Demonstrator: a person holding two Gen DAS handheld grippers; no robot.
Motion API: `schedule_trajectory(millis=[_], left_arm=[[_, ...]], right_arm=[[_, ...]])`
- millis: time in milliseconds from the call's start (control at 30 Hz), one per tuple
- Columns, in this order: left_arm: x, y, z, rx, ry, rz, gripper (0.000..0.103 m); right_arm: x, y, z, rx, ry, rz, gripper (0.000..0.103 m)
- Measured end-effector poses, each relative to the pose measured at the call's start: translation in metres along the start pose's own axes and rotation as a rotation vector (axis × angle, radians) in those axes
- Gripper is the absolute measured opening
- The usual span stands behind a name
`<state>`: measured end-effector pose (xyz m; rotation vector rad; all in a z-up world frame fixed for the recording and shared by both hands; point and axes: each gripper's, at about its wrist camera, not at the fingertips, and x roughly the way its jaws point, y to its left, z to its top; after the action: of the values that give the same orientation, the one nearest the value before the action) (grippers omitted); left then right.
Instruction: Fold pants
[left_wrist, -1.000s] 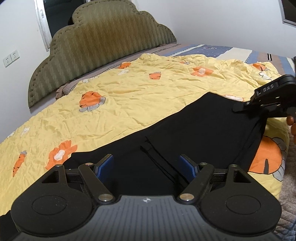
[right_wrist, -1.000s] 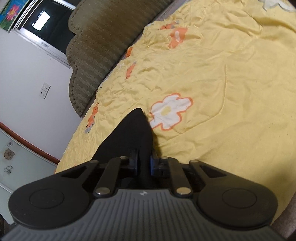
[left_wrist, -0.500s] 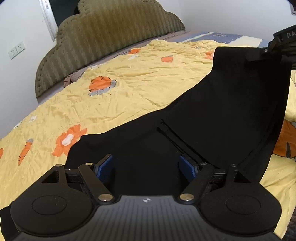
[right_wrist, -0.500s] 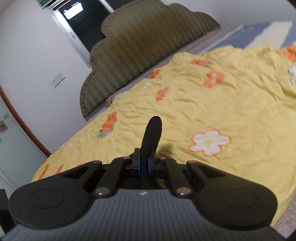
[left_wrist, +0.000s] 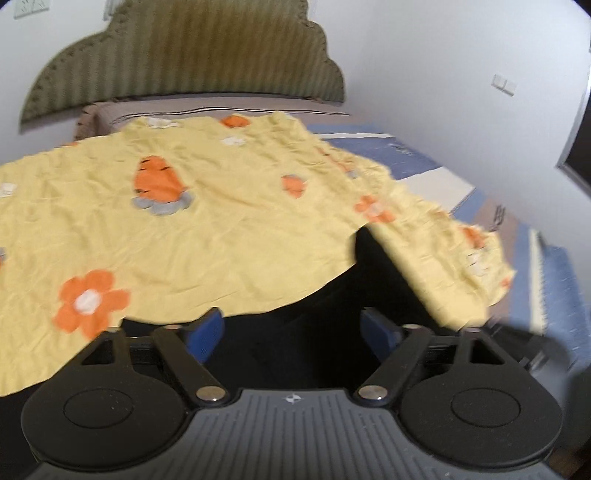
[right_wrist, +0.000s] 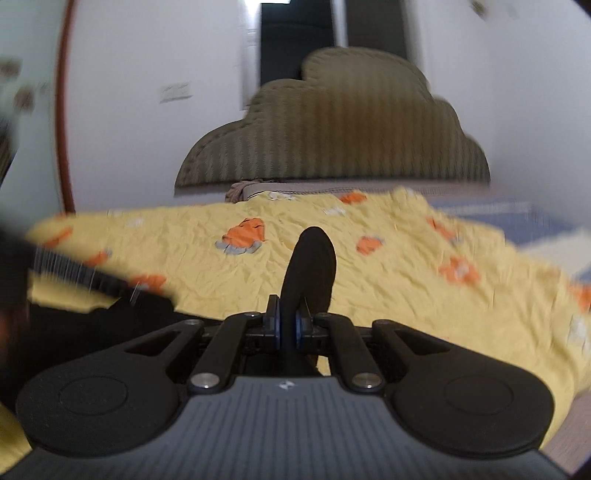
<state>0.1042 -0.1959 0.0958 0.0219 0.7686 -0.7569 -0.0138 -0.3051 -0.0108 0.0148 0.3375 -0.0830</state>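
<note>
The black pants (left_wrist: 332, 302) lie on the yellow flowered quilt (left_wrist: 221, 229), just in front of my left gripper (left_wrist: 291, 328), which is open and empty above them. My right gripper (right_wrist: 287, 326) is shut on a fold of the black pants (right_wrist: 310, 269), and the cloth sticks up between its blue pads. More of the pants (right_wrist: 92, 328) lies dark at the lower left of the right wrist view. The left gripper shows there as a blurred black shape (right_wrist: 74, 273). Both views are motion-blurred.
A green scalloped headboard (left_wrist: 184, 55) stands against the white wall at the far end of the bed. A blue striped sheet (left_wrist: 424, 158) shows past the quilt's right edge. A dark window (right_wrist: 295, 37) is behind the headboard.
My right gripper has carried the pants' end over toward the left gripper and turned to face the headboard. The left gripper has swung to the right; less of the pants shows before it.
</note>
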Motion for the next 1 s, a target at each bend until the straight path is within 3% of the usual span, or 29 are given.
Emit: schedule_trajectory(millis=[233,333,367,400,433,467,500,800,1000], left_arm=[[0.018,-0.018,0.014,-0.049,0.059,-0.062,0.087],[0.031,-0.021,0.011,-0.071,0.092,-0.043,0.087],[0.033,-0.02,0.01,-0.076,0.096,-0.021,0.08],[0.038,-0.02,0.009,-0.076,0.107,0.004,0.048],[0.042,-0.019,0.007,-0.074,0.13,0.02,0.03],[0.047,-0.017,0.005,-0.086,0.163,0.018,0.016],[0.048,-0.014,0.002,-0.108,0.165,0.011,0.011],[0.009,-0.004,-0.002,-0.104,0.082,0.014,0.007],[-0.035,0.027,-0.012,-0.099,0.04,0.048,0.007]], right_arm=[[-0.006,0.045,-0.002,-0.144,-0.006,-0.012,0.009],[-0.006,0.056,-0.006,-0.181,-0.006,-0.018,0.009],[-0.007,0.06,-0.008,-0.193,-0.009,-0.022,0.009],[-0.007,0.064,-0.009,-0.207,-0.011,-0.026,0.009],[-0.004,0.063,-0.011,-0.217,-0.012,-0.029,0.009],[-0.004,0.065,-0.012,-0.226,-0.014,-0.029,0.009],[-0.004,0.068,-0.013,-0.229,-0.014,-0.026,0.009],[-0.011,0.082,-0.011,-0.185,-0.02,0.028,0.009],[-0.024,0.1,-0.001,-0.14,-0.048,0.127,0.009]])
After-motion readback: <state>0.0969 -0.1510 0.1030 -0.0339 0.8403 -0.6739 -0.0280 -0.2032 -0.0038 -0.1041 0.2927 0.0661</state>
